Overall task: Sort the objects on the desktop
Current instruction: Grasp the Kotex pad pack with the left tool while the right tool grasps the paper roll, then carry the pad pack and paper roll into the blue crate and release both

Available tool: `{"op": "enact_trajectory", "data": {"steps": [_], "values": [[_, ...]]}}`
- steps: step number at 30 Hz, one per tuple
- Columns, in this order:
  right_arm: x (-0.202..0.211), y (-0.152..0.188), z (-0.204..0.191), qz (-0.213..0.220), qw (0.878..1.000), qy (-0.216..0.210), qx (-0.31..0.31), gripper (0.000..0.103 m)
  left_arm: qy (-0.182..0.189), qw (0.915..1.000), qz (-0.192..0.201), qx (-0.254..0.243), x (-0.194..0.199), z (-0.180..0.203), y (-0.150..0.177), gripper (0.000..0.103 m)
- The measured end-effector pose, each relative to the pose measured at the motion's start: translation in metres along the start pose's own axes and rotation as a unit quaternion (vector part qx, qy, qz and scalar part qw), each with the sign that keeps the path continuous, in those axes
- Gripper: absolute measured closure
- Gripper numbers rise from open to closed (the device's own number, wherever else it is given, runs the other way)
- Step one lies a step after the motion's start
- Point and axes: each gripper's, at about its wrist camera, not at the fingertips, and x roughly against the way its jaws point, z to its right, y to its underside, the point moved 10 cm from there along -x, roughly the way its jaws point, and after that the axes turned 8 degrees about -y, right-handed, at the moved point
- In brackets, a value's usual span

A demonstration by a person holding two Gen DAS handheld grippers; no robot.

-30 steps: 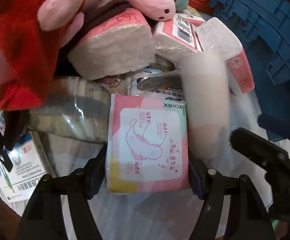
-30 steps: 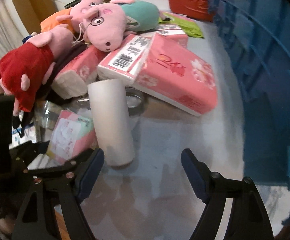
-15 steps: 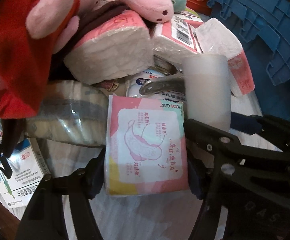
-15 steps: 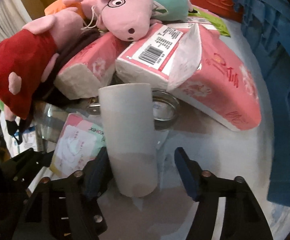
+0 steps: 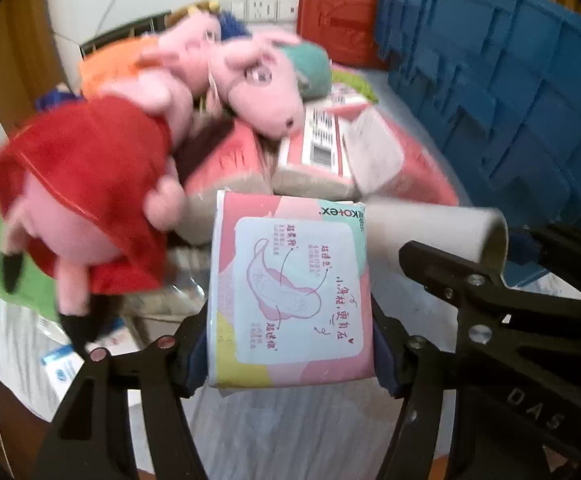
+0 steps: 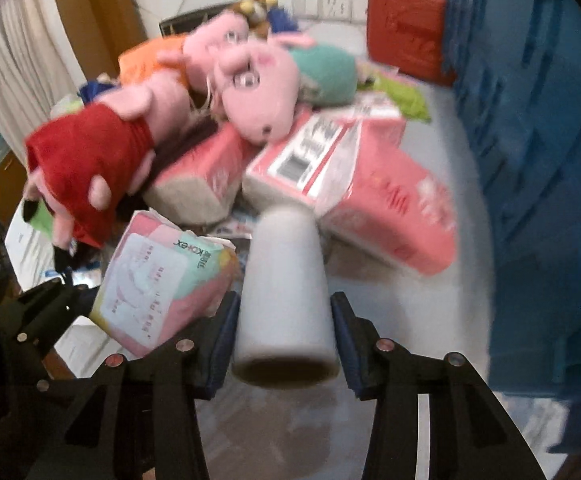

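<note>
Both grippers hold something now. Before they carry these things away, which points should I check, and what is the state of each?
1. Left gripper grips the pink packet on both sides: ok.
2. Right gripper, jaws just closing, clamps the white roll: ok.
3. Packet lifted free of the pile: ok.
4. Packet and roll apart from each other: cannot tell.
5. Blue crate within view: ok.
6. Crate interior free: cannot tell.
</note>
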Motion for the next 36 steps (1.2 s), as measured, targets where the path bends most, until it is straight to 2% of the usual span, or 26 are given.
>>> {"op": "enact_trajectory", "data": {"steps": [4,10,20,31,36], "values": [[0.026,-0.015,-0.004,0.026,1.0,0.005,0.001,0.058,-0.007,0.9994,0.035,-0.004,0.032,-0.016,-0.008,0.039],[0.074,-0.044,-0.012,0.075,0.997,0.014,0.014,0.058,-0.009,0.9969,0.078,-0.006,0.067,-0.021,-0.04,0.039],[0.161,-0.083,-0.03,0.16,0.986,0.051,0.027,0.058,-0.003,0.9864,0.163,-0.019,0.128,-0.02,-0.087,0.039],[0.237,-0.099,-0.009,0.223,0.97,0.093,0.002,0.058,0.026,0.973,0.226,-0.037,0.185,0.018,-0.126,0.039],[0.279,-0.112,0.022,0.255,0.961,0.103,-0.008,0.058,0.028,0.964,0.26,-0.047,0.219,0.056,-0.156,0.039]]}}
